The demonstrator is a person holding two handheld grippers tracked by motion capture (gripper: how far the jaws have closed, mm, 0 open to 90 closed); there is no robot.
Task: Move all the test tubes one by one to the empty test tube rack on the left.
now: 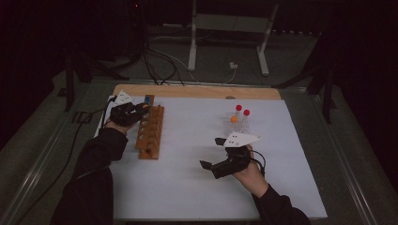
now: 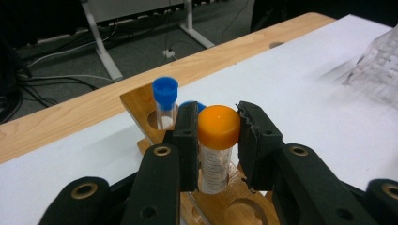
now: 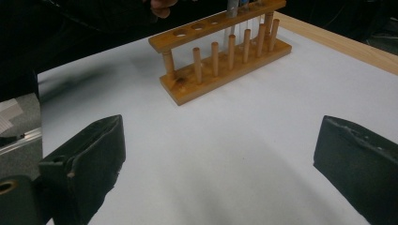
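Left gripper (image 2: 218, 136) clamped on the orange-capped tube (image 2: 217, 154) just under its cap, holding it upright over the far end of the wooden rack (image 1: 150, 132), beside a blue-capped tube (image 2: 165, 101) already seated. Its foot appears to be entering a hole, though the jaws hide this. The tube is light, rigid, smooth-walled clear plastic, likely to slip if gripped loosely; hold it at the cap shoulder. Right gripper (image 1: 212, 153), jaws wide apart and empty, rests near the clear rack (image 1: 237, 123).
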